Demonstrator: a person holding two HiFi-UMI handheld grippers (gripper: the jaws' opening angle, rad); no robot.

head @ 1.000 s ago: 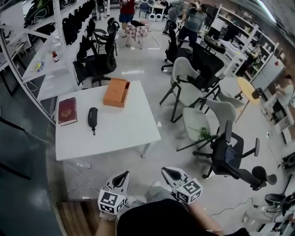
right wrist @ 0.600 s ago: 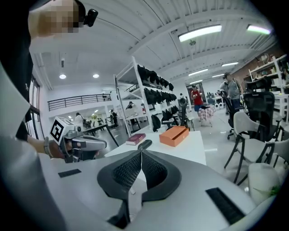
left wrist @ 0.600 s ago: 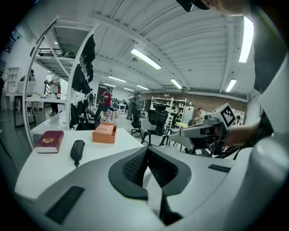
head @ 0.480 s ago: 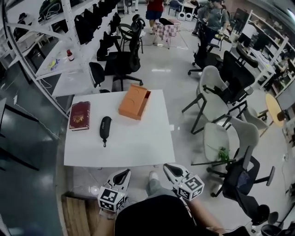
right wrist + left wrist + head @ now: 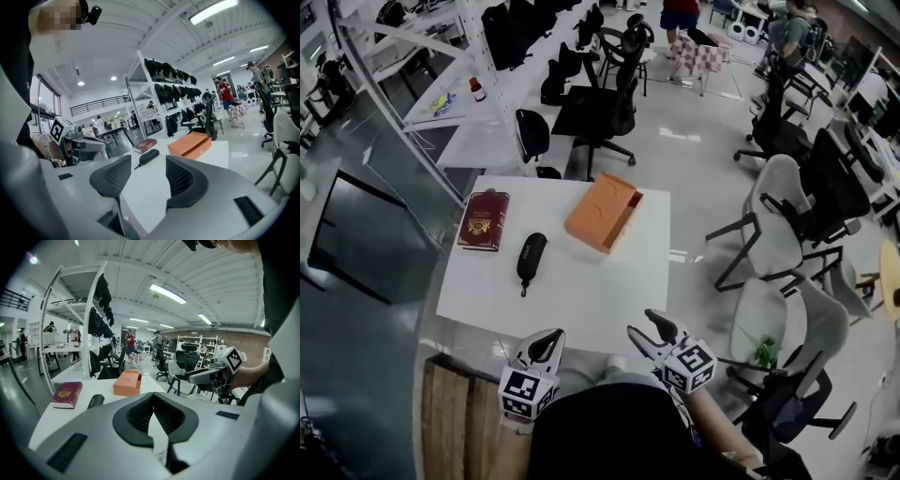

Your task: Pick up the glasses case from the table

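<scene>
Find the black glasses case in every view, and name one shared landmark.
Head view: glasses case on the white table, between red book and orange box.
Left gripper view: left of centre, right of the book.
Right gripper view: near centre.
Shared landmark: the orange box.

A white table (image 5: 581, 286) stands on a glossy grey floor (image 5: 694, 173). Behind it, a white shelving rack (image 5: 483, 117) runs along the left, with black office chairs (image 5: 600, 108) nearby. Pale shell chairs (image 5: 773, 234) stand to the right. Wooden boards (image 5: 455, 422) lie below the table's near edge. Strip lights (image 5: 168, 294) run across the white ceiling.
</scene>
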